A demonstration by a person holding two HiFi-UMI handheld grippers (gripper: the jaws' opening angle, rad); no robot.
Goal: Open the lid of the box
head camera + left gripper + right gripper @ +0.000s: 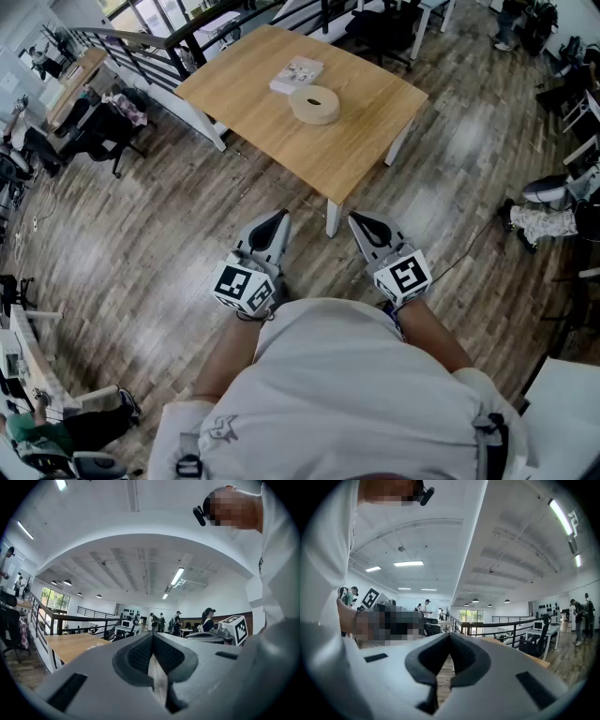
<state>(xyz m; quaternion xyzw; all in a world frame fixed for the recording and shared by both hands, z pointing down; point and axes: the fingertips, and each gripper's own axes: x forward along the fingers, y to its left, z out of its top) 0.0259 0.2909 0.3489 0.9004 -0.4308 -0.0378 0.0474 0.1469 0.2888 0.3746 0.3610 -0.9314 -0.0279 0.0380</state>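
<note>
Closest to the cam in the head view is the person's white shirt (pixel 356 375), w/ both grippers held out just past it over the wood floor (pixel 141 234). You've got the left gripper (pixel 278 218) and right gripper (pixel 360 221) side by side, aimed at the bench (pixel 375 141) but well short of it. Toward the far side of the bench lies a flat white box (pixel 296 73), and just beside it on the near side is a round tan thing (pixel 314 104), roll or tub, can't tell. I'm guessing the white one is the box w/ the lid, not 100% sure tho.

Left gripper view: jaws fully together, nothing between em, only floor past the tips. Bench top shows off to the left.

Right gripper view: same deal, jaws closed up and empty.

So imo the task hasn't really begun, this is the approach step. Next move needs getting up to the bench, bringing the grippers over the box and spreading the jaws, prob one to steady the base and the other to catch the lid edge.
</note>
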